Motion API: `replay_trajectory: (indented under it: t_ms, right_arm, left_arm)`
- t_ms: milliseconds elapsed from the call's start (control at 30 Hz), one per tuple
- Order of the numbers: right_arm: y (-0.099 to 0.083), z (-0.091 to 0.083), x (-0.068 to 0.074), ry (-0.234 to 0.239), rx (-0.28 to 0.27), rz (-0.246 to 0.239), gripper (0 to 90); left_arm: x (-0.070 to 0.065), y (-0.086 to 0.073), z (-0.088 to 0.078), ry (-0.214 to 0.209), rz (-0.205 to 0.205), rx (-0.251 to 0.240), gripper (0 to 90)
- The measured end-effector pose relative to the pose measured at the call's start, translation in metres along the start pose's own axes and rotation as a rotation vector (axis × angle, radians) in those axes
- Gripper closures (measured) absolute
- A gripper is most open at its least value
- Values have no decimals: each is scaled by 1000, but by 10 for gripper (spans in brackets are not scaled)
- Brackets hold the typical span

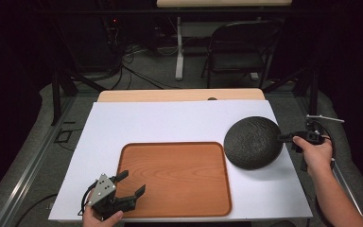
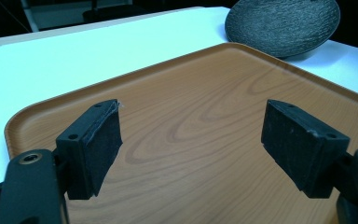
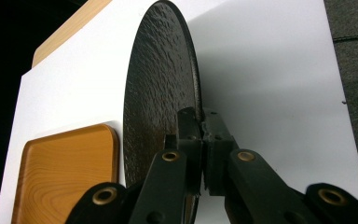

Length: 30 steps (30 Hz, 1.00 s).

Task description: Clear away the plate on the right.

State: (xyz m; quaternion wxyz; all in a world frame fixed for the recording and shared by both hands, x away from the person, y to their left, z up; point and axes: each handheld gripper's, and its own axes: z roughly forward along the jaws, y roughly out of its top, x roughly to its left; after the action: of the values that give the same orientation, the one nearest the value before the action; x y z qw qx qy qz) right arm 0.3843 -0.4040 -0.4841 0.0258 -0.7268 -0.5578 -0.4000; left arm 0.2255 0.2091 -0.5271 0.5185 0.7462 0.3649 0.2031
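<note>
A round black textured plate (image 1: 254, 142) hangs just above the white table cover, right of the wooden tray (image 1: 175, 208). My right gripper (image 1: 284, 138) is shut on the plate's right rim; in the right gripper view the plate (image 3: 156, 93) stands edge-on with my right gripper (image 3: 202, 122) pinching its rim. My left gripper (image 1: 133, 183) stands open over the tray's near left corner, nothing between its jaws. In the left gripper view my left gripper (image 2: 191, 140) frames the tray (image 2: 205, 93), with the plate (image 2: 282, 23) beyond it.
A white sheet (image 1: 170, 120) covers the table, whose wooden far edge (image 1: 179, 94) shows behind. A folding chair (image 1: 238, 49) and a table leg (image 1: 179, 52) stand on the floor beyond. The table's right edge lies close to my right hand.
</note>
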Motion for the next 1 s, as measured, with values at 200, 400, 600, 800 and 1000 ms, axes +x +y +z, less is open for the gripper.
replay_trajectory:
  t_ms: [200,400,600,800,1000]
  right_arm:
    - [4,-1,7,-16,11,-27,878]
    - [11,-1,17,-38,26,-47,878]
    - [18,-2,29,-72,41,-91,877]
    - [24,-2,46,-108,53,-131,877]
    - [29,-2,63,-143,66,-169,876]
  left_arm:
    - [0,0,0,0,0,1,199]
    - [0,0,0,0,-2,1,200]
    - [0,0,0,4,-4,2,199]
    - [0,0,0,3,-5,2,199]
    - [1,0,0,2,-4,2,199]
